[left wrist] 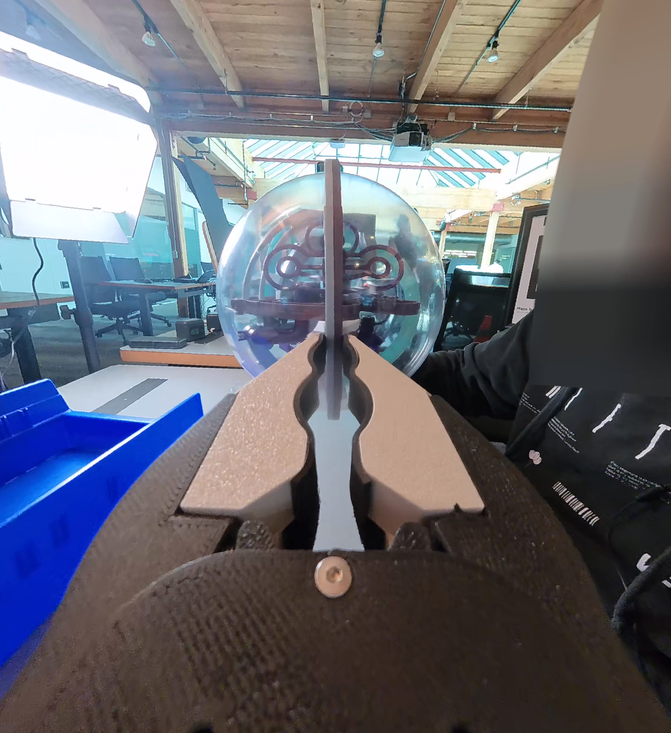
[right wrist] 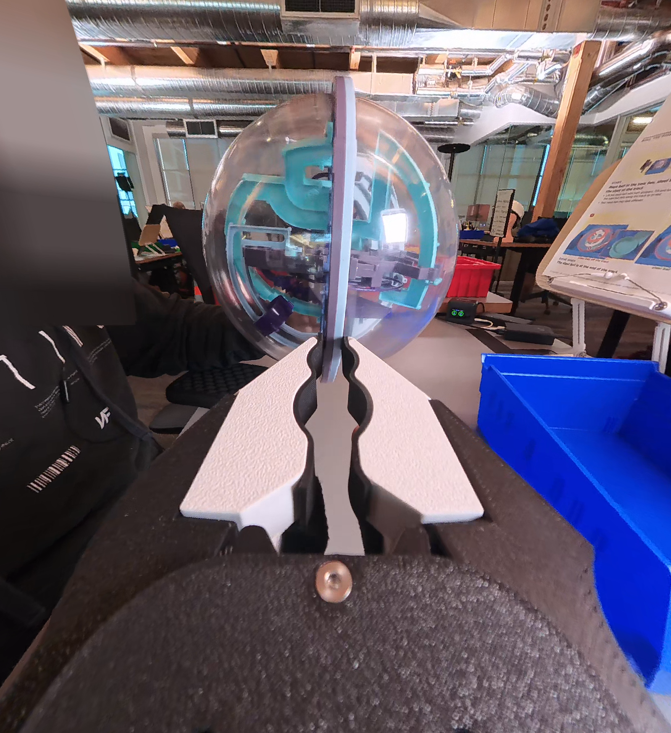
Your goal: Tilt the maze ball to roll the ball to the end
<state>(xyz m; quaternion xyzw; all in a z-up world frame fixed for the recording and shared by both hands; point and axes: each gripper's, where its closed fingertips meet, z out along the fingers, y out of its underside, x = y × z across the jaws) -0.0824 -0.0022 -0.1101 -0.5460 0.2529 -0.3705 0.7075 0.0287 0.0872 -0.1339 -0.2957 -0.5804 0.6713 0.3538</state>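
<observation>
The blue bin (right wrist: 587, 456) fills the lower right of the right wrist view and the lower left of the left wrist view, resting on the pale counter (left wrist: 100, 388).

The maze ball (right wrist: 389, 222), a clear sphere with teal and dark red tracks inside, sits at frame centre in both views, lifted off the counter. Its flat grey rim (right wrist: 340, 222) stands vertical, edge-on to both cameras.

The left hand-held gripper (left wrist: 333, 345) is clamped on the lower end of that rim, and the right hand-held gripper (right wrist: 330, 349) pinches it likewise. The sphere lies straight ahead of each and slightly above the fingertips; neither is clearly nearer.

The small rolling ball cannot be picked out, so progress is unclear. Any tilt looks to need both wrists turning together about the rim's plane.
</observation>
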